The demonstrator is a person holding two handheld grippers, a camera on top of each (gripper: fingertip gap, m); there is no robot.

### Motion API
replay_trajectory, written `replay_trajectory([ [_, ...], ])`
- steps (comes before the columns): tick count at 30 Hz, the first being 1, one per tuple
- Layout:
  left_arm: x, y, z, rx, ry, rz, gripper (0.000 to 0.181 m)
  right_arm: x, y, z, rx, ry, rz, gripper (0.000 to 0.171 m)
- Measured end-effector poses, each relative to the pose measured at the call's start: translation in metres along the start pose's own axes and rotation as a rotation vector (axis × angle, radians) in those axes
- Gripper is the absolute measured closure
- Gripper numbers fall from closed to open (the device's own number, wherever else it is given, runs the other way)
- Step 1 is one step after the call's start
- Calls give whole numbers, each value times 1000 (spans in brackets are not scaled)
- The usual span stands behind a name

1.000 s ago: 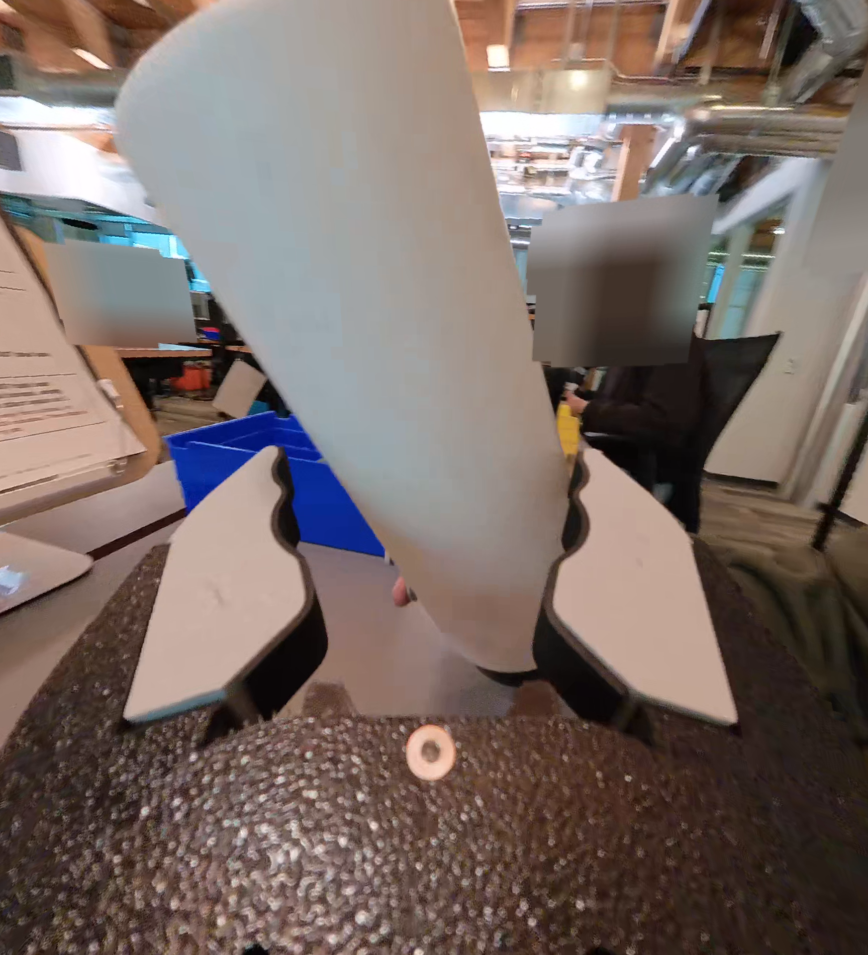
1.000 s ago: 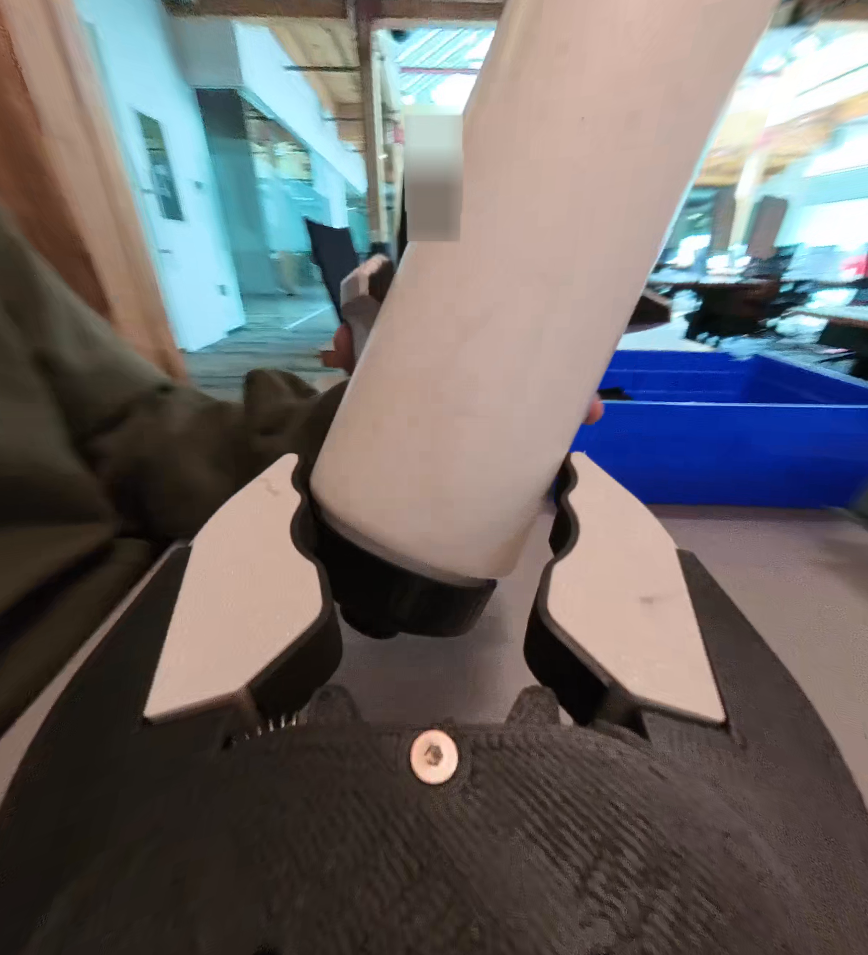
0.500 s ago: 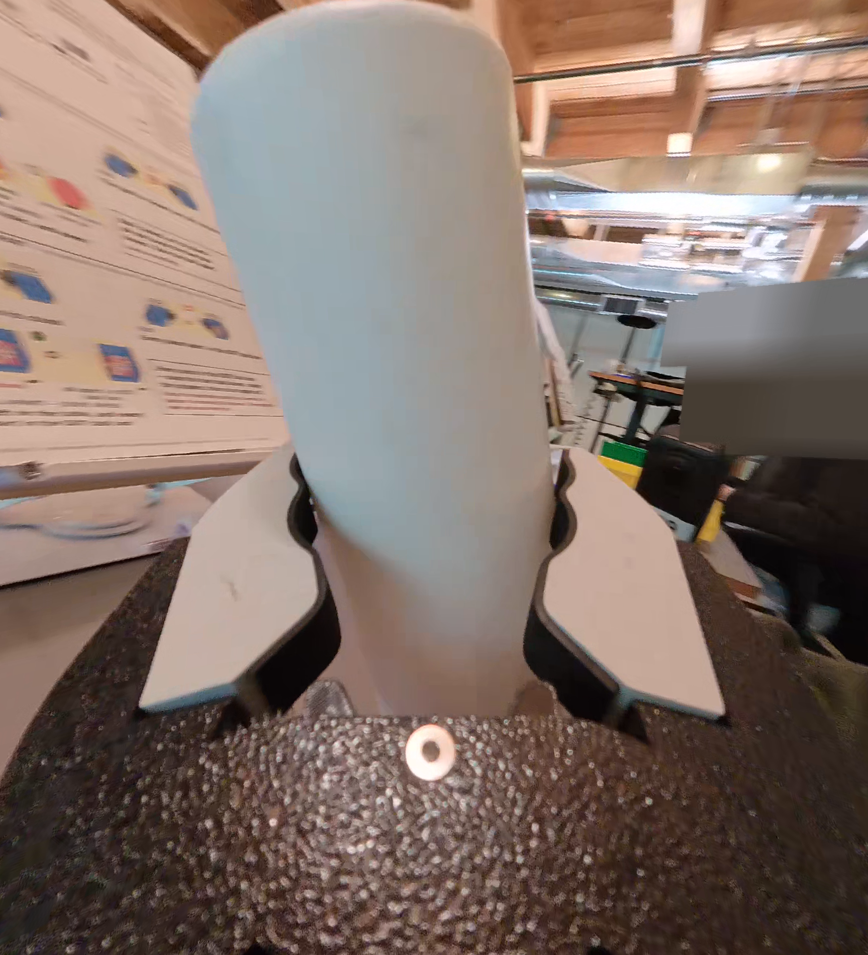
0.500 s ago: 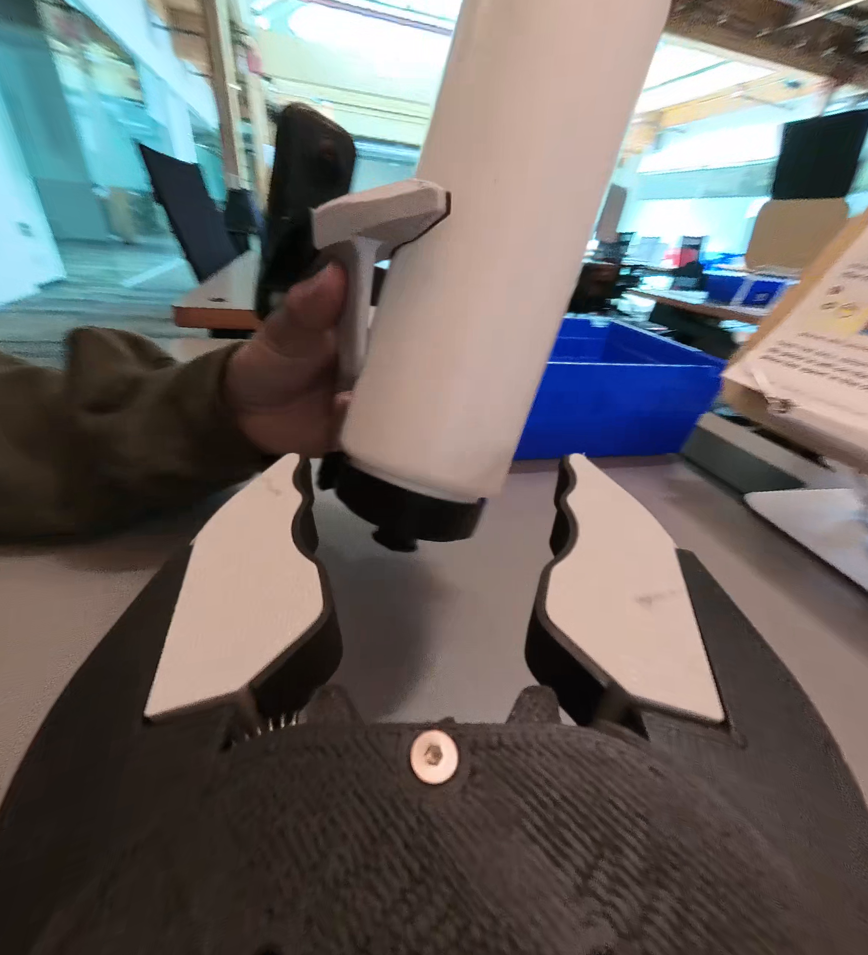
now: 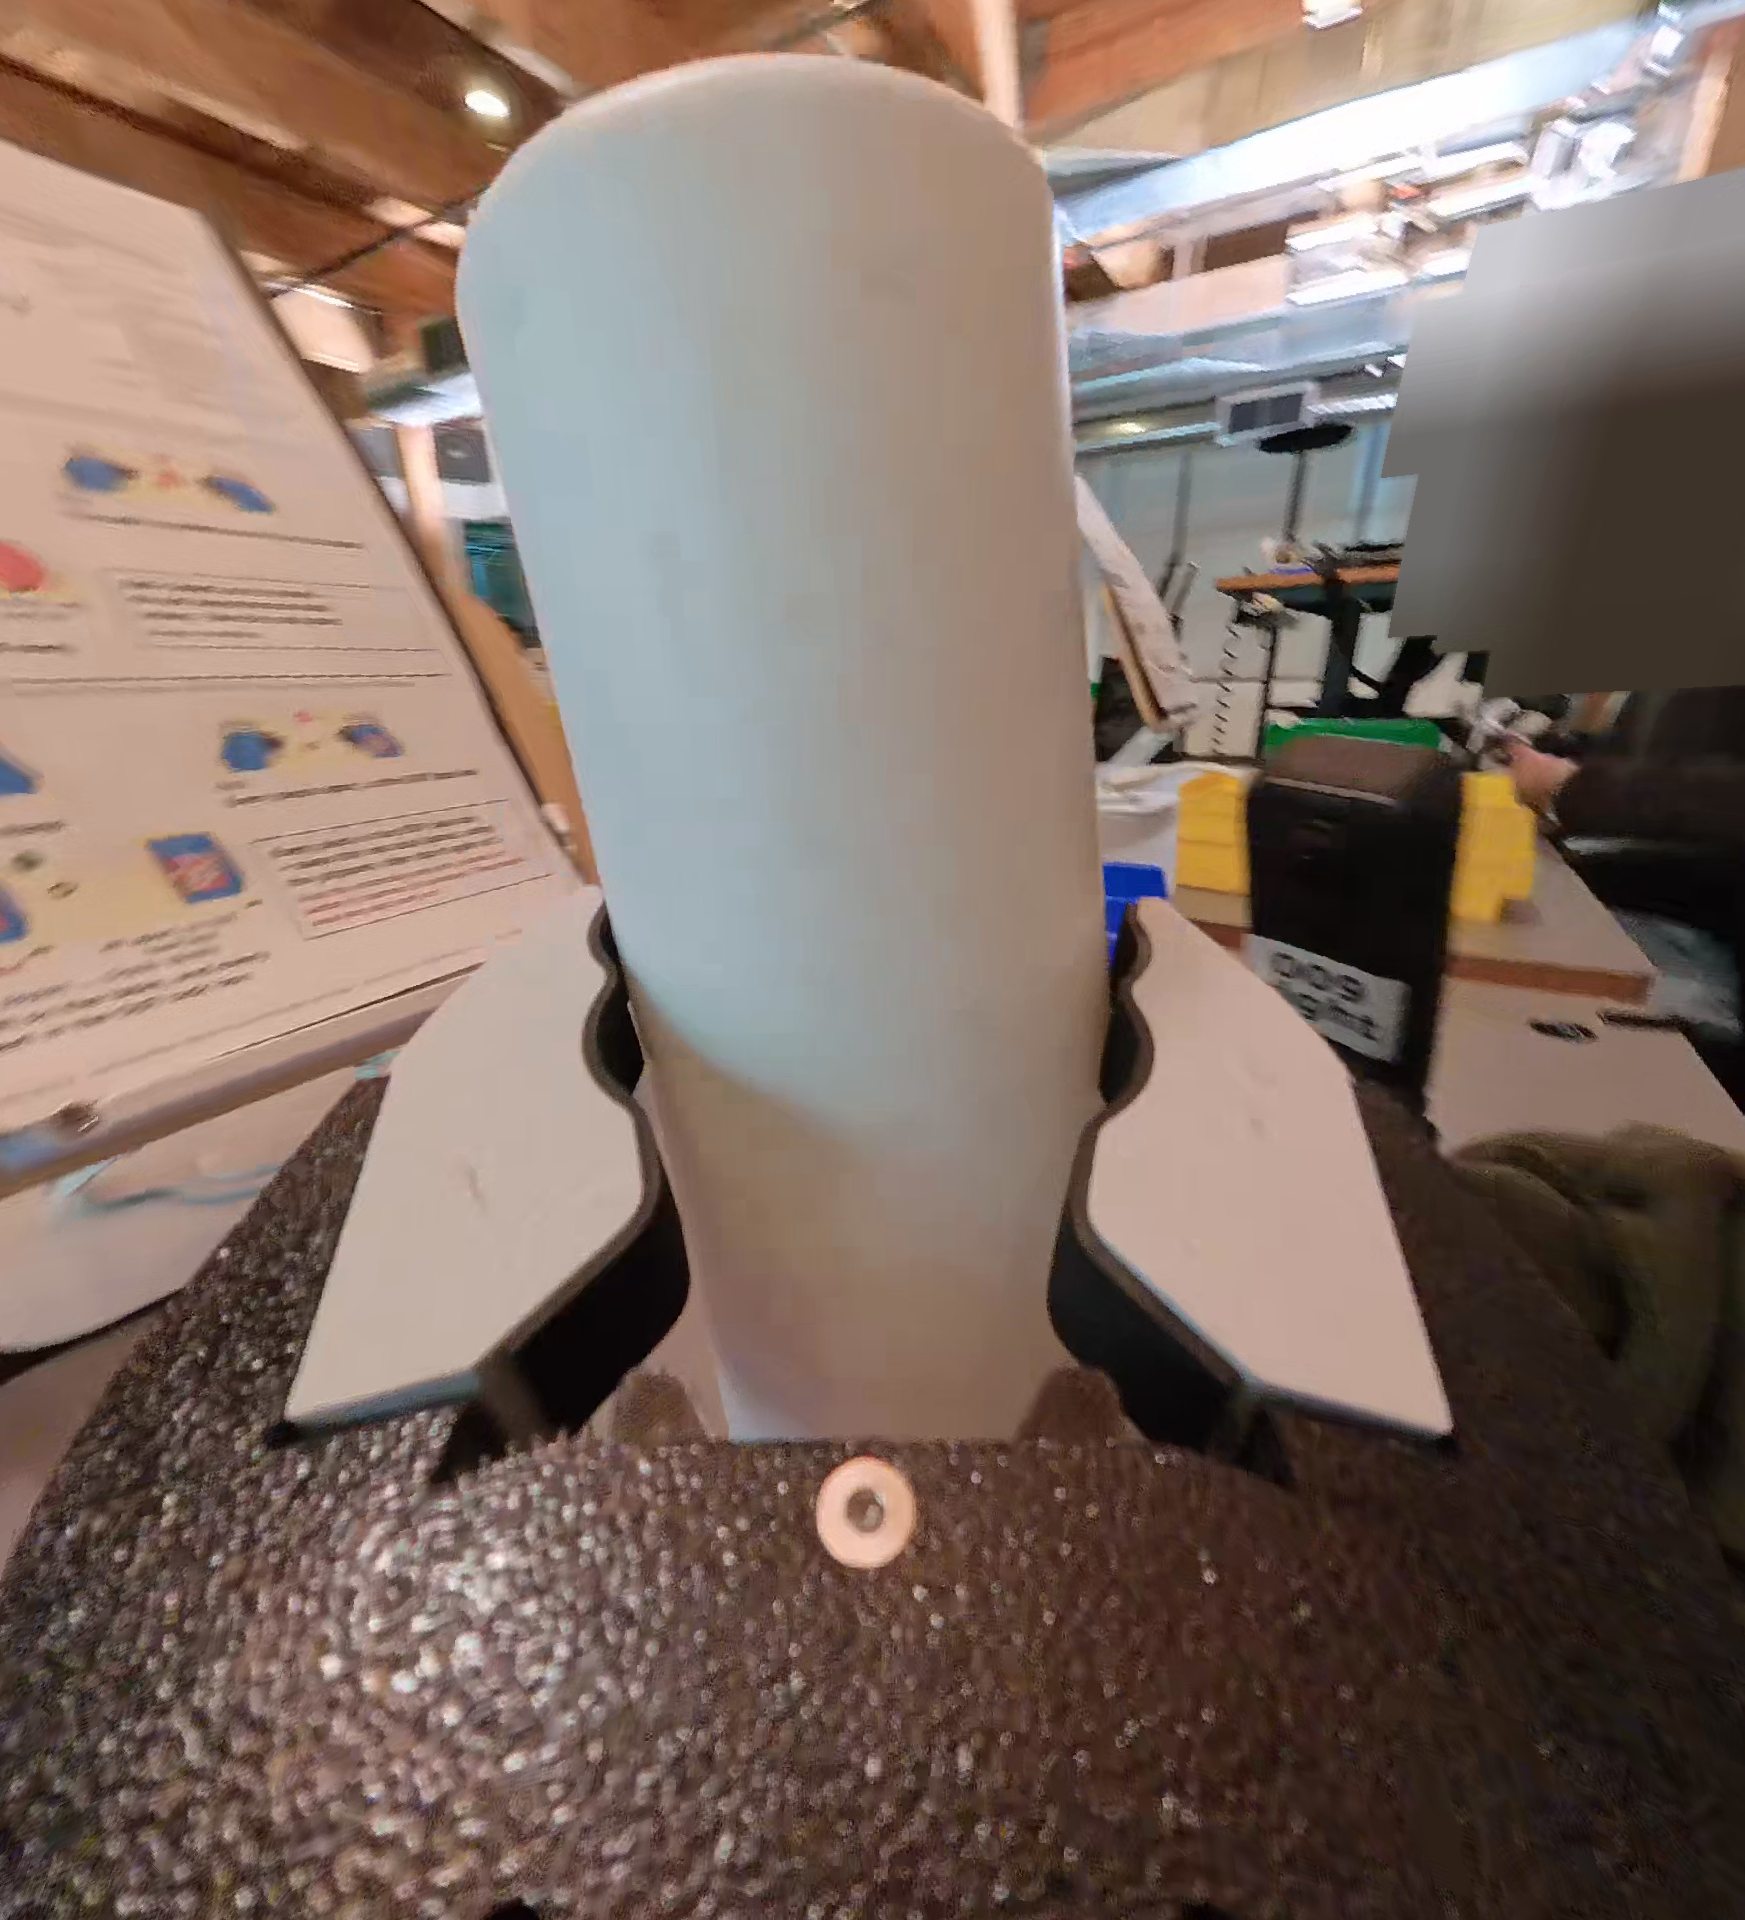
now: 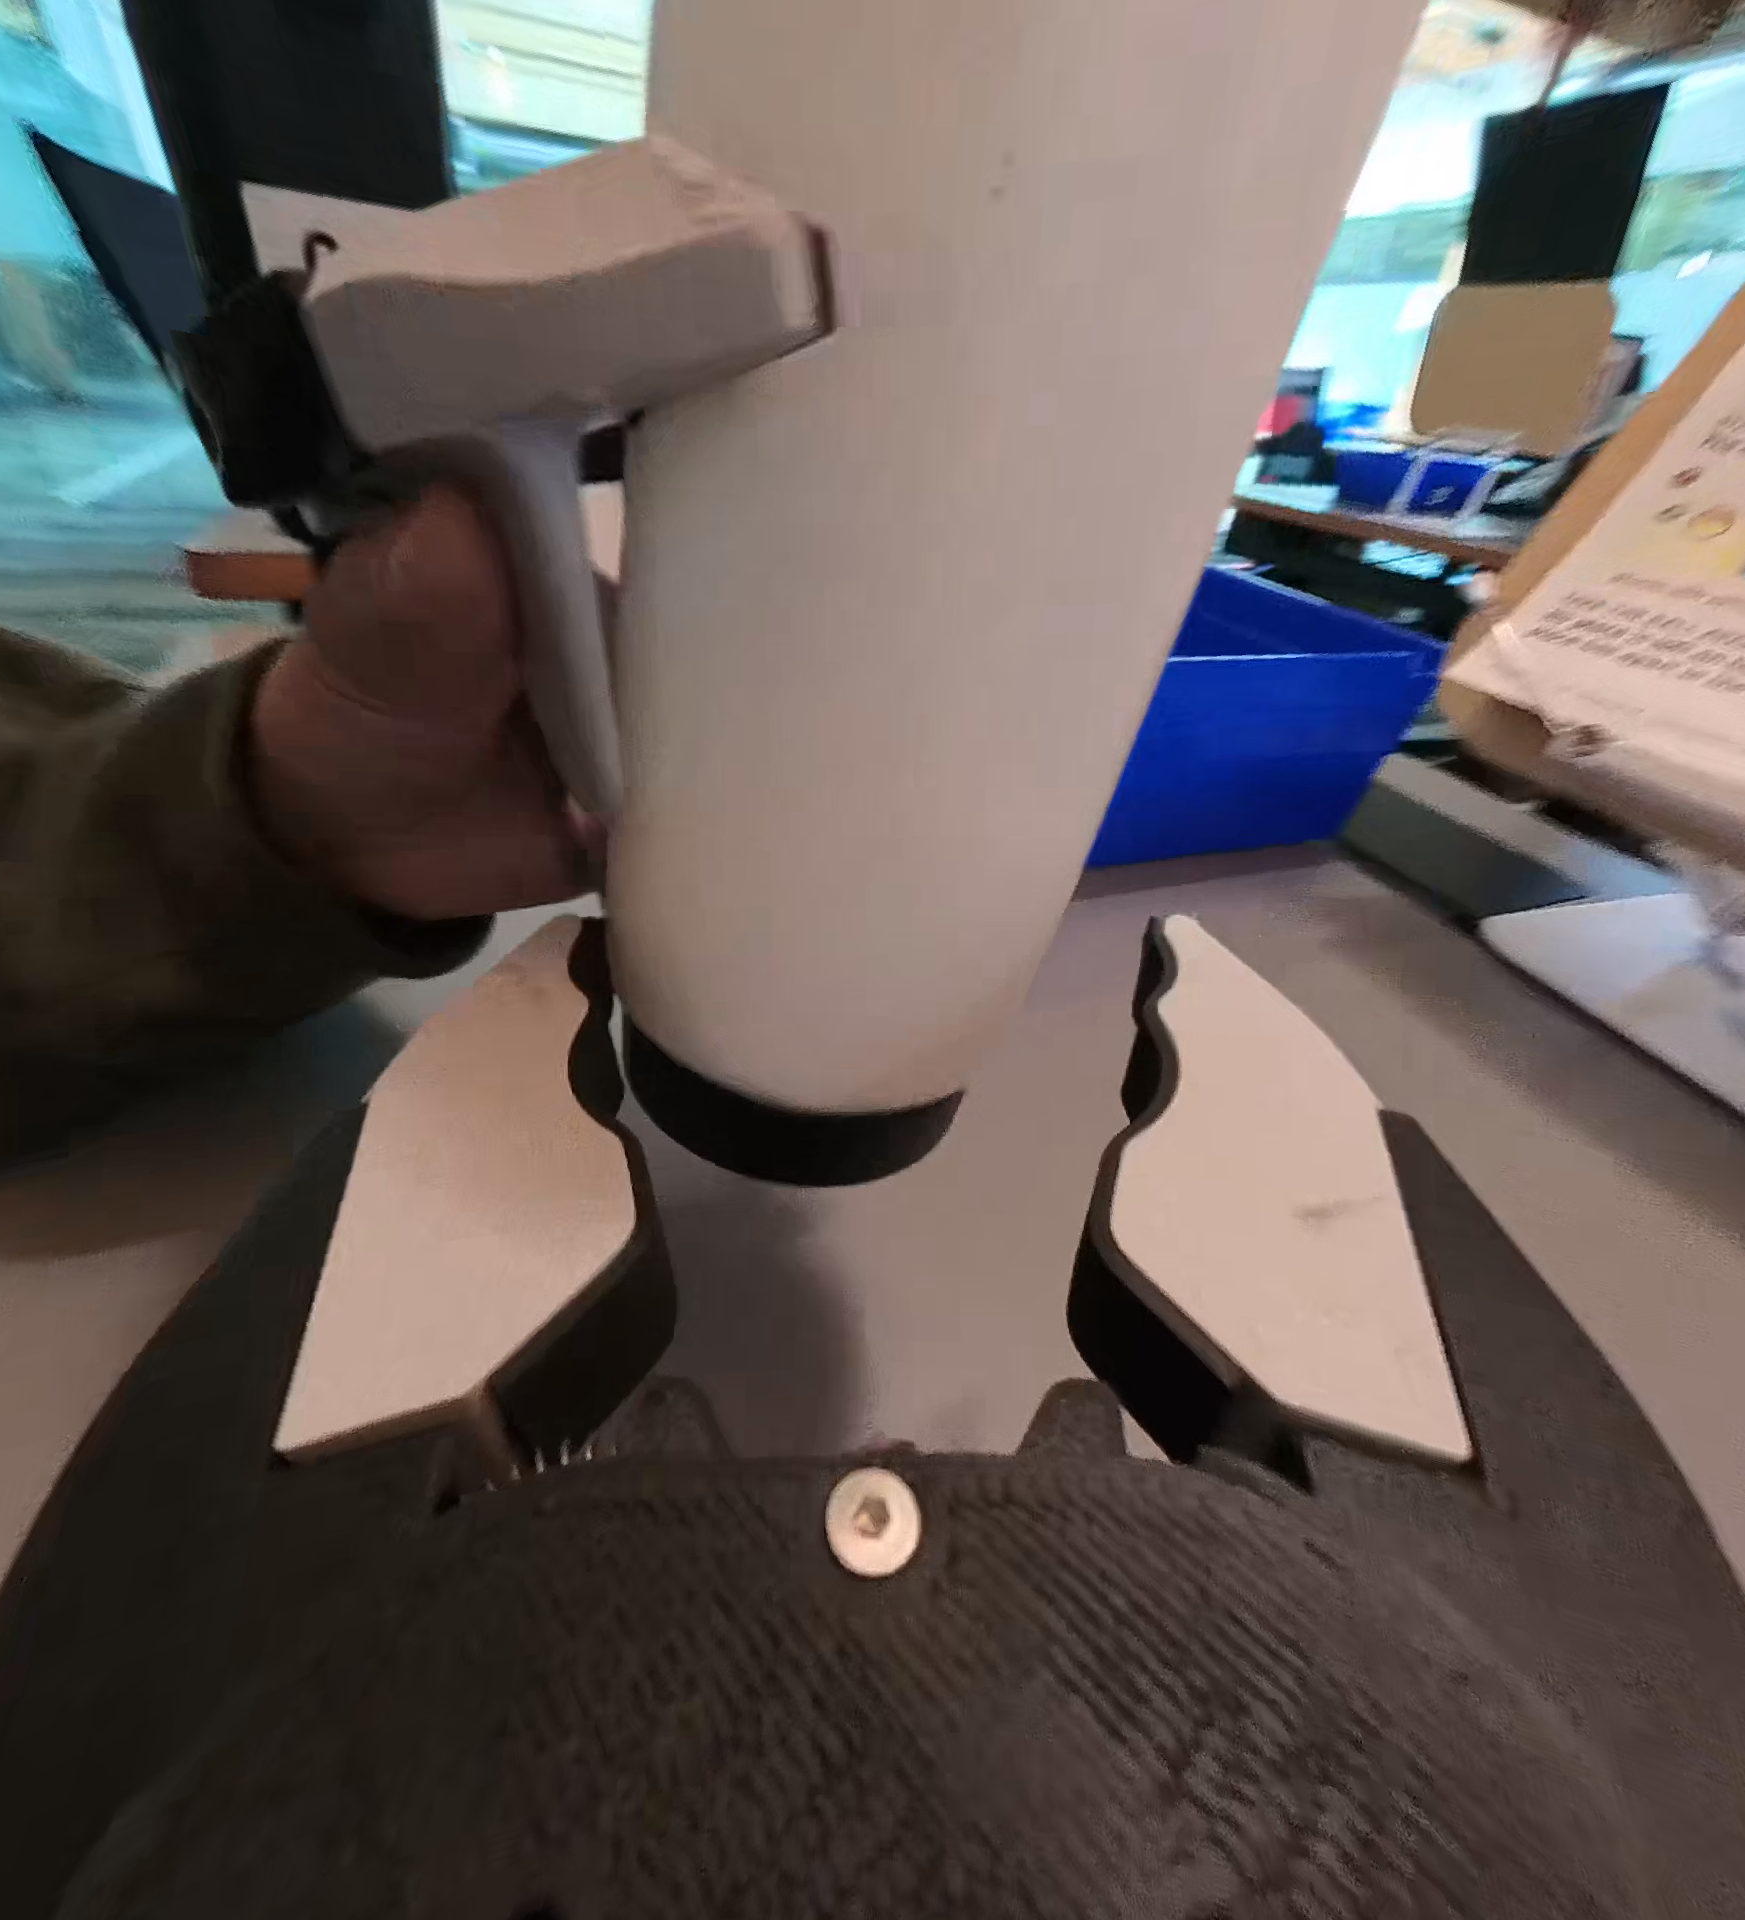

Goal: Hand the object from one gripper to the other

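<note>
A white cylindrical bottle (image 5: 795, 623) with a black cap stands up between the fingers of my left gripper (image 5: 863, 935), which is shut on its body. In the right wrist view the bottle (image 6: 899, 623) hangs cap-end down, the black cap (image 6: 795, 1132) just ahead of my right gripper (image 6: 868, 930). The right gripper is open and empty; the cap sits close to its left finger and well clear of the right one. The left gripper's white finger (image 6: 556, 291) presses the bottle's side, held by a hand (image 6: 411, 707) in an olive sleeve.
A tilted instruction board (image 5: 172, 675) stands at the left, also in the right wrist view (image 6: 1678, 582). A blue bin (image 6: 1263, 727) sits on the grey table (image 6: 1367, 987). A black box (image 5: 1346, 862) with yellow bins and a person (image 5: 1699, 790) are farther right. The gap from one gripper's tips to the other's is roughly 9 cm.
My left gripper went from open beside the bottle to shut on it. The bottle has drawn back out of the open right jaws and stands more upright. Both views swung toward the board.
</note>
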State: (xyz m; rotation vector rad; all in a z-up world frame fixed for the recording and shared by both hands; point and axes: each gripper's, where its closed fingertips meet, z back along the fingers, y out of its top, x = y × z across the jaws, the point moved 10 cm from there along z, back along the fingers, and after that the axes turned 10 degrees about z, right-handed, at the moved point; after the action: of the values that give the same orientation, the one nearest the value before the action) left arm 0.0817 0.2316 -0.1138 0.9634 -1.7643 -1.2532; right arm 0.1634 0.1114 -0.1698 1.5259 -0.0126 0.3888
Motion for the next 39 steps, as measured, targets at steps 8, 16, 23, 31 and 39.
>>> replay_trajectory([
  [8, 11, 5, -3, -91, -240, -8, 98, 6, 4, 24, 11, 238, 9, 85],
  [16, 17, 20, -18, -347, -803, 125, 73, 4, 19, 48, 248, 622, -225, 86],
  [23, 10, 41, -67, -199, -604, 180, 80, 32, 22, 70, 307, 184, -120, 97],
  [31, 19, 36, -102, -236, -8, -12, 80, 40, 22, 65, 72, -319, 175, 74],
  [39, 21, 31, -105, -309, -19, 58, 82, 41, 20, 66, -4, -291, 204, 87],
])
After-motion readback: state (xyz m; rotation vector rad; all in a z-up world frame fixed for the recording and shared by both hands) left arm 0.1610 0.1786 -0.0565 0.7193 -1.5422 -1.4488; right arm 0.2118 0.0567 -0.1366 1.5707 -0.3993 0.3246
